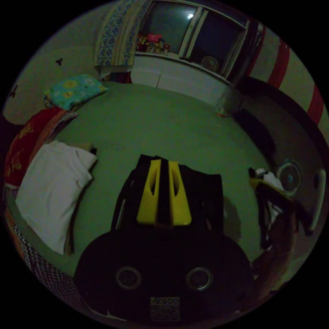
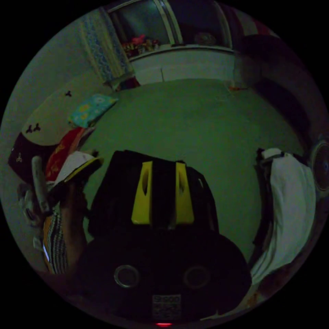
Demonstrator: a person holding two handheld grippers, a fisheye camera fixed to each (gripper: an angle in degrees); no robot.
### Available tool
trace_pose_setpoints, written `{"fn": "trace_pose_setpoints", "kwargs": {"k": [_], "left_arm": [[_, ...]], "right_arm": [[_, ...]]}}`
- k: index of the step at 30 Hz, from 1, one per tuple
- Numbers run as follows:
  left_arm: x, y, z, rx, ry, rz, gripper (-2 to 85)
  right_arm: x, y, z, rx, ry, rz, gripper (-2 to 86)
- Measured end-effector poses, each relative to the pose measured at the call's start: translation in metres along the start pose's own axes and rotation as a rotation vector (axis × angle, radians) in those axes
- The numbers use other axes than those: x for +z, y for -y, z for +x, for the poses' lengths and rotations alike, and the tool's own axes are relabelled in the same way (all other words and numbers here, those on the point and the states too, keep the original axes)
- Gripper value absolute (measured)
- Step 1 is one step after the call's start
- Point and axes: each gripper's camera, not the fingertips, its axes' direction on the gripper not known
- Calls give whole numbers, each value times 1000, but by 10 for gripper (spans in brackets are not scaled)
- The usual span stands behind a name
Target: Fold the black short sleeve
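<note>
We hold the black shirt (image 1: pixel 202 195) just above the green bed (image 1: pixel 154 120), left gripper (image 1: pixel 163 171) and right gripper (image 2: pixel 163 174) each nearly closed with dark cloth between the jaws, seemingly to keep it spread for folding

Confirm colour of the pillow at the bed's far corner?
Turquoise with yellow flower-like prints; the pillow shows best in the left gripper view.
</note>
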Motion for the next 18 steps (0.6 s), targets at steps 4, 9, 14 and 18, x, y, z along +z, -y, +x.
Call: {"fn": "trace_pose_setpoints", "kwargs": {"k": [4,9,14,18], "left_arm": [[29,1,6,22,21,-98,50],[40,11,15,21,-5,-82,46],[55,22,18,1,-24,-117,44],[62,32,18,-12,-36,-104,42]], "right_arm": [[39,-4,-2,28,-23,-71,88],[54,13,-19,-30,-148,-37,88],[85,27,-18,-11,-143,-140,87],[96,38,-17,-12,-164,-151,73]]}}
